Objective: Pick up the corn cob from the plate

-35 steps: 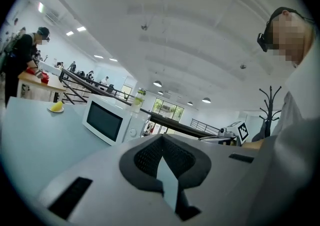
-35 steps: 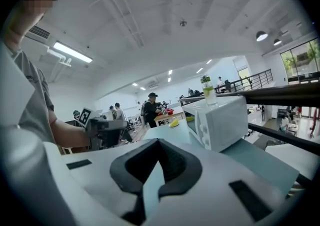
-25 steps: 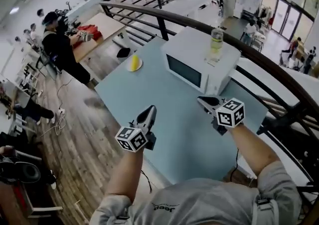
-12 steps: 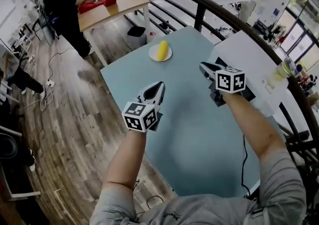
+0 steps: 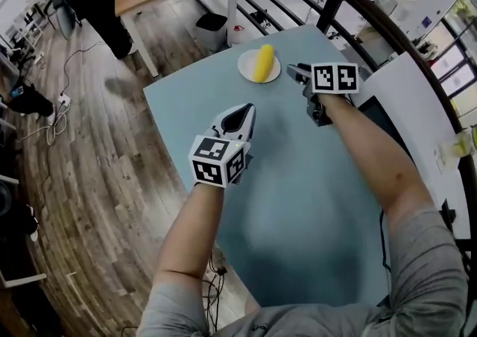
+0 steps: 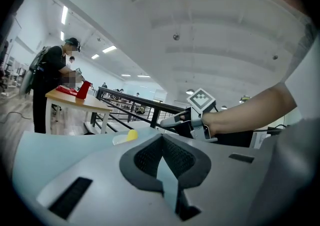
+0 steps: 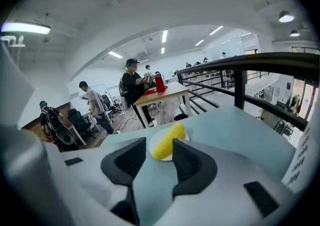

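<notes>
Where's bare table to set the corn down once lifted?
Widest patch: tabletop between the left gripper and the microwave, running toward you. A narrower strip borders the table's left edge, short of the plate. Crowded: the far corner, holding plate and corn cob.

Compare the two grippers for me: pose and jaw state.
The right gripper has its jaws apart and opening, while the left gripper has its tips together. The right gripper sits just short of the plate, with the corn ahead in line with its gap. The left gripper hangs back over the middle of the table. Both hold nothing, and both carry a marker cube.
</notes>
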Tool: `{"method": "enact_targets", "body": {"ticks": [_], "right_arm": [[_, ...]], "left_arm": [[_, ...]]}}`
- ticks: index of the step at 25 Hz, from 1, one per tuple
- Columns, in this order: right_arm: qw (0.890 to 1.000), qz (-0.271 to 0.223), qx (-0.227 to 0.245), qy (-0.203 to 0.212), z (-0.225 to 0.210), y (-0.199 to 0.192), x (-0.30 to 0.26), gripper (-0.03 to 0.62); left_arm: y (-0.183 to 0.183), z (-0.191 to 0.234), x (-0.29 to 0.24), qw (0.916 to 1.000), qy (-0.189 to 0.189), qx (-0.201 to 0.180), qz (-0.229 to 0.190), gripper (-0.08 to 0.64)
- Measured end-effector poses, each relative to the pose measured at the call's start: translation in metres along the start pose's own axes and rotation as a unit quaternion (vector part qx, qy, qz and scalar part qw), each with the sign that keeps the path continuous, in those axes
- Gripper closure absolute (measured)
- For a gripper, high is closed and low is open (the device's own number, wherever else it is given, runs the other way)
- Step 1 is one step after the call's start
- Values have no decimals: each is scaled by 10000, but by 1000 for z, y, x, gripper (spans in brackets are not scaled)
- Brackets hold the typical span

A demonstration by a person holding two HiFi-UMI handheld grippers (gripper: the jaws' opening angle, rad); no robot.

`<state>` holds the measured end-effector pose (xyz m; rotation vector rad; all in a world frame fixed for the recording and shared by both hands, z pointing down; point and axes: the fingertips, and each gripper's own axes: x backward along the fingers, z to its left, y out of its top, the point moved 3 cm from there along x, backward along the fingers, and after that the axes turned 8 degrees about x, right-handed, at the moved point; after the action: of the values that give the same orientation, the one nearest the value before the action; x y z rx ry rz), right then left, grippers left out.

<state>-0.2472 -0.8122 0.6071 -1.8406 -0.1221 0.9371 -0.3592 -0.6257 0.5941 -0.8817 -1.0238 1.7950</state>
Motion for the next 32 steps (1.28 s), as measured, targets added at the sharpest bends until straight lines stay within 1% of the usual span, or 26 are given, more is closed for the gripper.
{"method": "enact_targets", "body": {"ticks": [3,6,9,12,15,17,20,22,26,29,30,32], "right_arm": [[9998,158,-78,-11,-8,-1,-38,407],[9992,294,-219,-154,-20,-2,-72,383],[9975,580,-315,-259,-30,-11,-100,349],[9965,700,-418,-201,-33,-17,-122,313],[9958,788,-434,-194,-27,-17,-146,265],[9947,901,-375,-334,-22,-19,-163,251],[9912,1122,-254,-648,-21,-29,-181,237],[9891,1236,-190,-782,-20,-38,-189,230],[9879,1159,7,-1034,-16,-39,-199,225],[9865,1144,91,-1172,-17,-40,-201,227],[9863,1149,90,-1181,-17,-40,-200,240],[9863,1177,80,-1157,-20,-42,-197,295]], "left_arm": [[-4,11,-12,9998,30,-168,35,543],[-6,23,-21,9997,64,-247,30,543],[-14,29,-31,9993,91,-342,86,543],[-25,31,-43,9993,97,-335,126,543],[-30,38,-49,9994,120,-305,98,543],[-33,42,-51,9995,102,-278,60,543],[-36,42,-51,9996,19,-293,-54,543],[-37,44,-50,9995,27,-289,-112,543],[-44,55,-51,9999,72,-72,-133,543],[-52,61,-52,9999,86,-60,-79,543],[-53,61,-52,9999,78,-50,-69,543],[-52,59,-51,10000,56,-35,-64,543]]}}
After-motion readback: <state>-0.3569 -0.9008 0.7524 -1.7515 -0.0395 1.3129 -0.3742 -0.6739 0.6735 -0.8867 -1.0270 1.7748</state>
